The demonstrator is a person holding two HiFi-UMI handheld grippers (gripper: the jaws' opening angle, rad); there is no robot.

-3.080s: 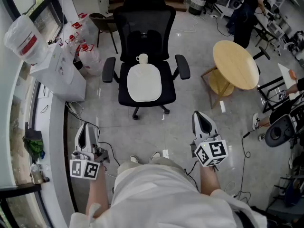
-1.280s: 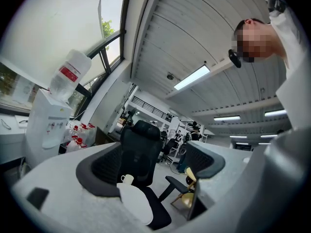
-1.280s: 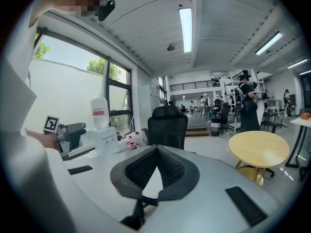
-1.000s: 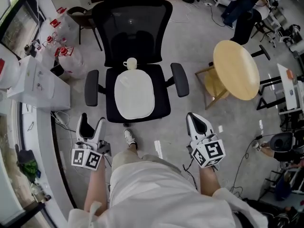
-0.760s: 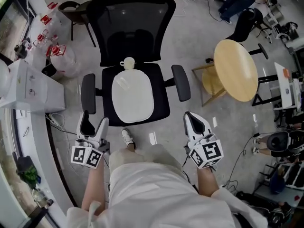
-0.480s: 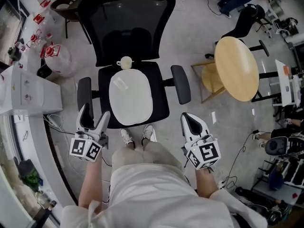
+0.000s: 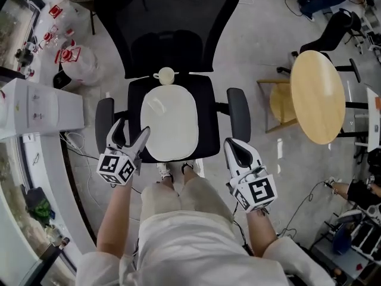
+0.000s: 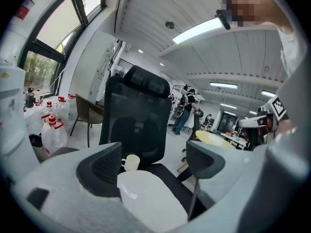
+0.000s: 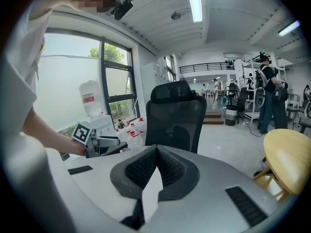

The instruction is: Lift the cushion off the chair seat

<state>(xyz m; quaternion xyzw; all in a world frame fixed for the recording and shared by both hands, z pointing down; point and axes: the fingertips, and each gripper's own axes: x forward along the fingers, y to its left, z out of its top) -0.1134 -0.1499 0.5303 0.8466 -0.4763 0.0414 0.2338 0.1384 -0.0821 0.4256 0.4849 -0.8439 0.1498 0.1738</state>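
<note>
White oval cushion [image 7: 169, 121] lies flat on the black office chair seat [image 7: 208, 103], a cream cup [image 7: 165, 75] at its rear edge. The left gripper [image 7: 131, 130] gapes empty by its front-left edge, and the right gripper [image 7: 234, 145] is closed on nothing. A tilted lift may topple the cup.

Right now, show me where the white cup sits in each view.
Head view: cup upper centre, just behind the cushion.
Left gripper view: cup lower left of centre, beyond the cushion.
Right gripper view: not in it.
Shared landmark: the black chair backrest.
</note>
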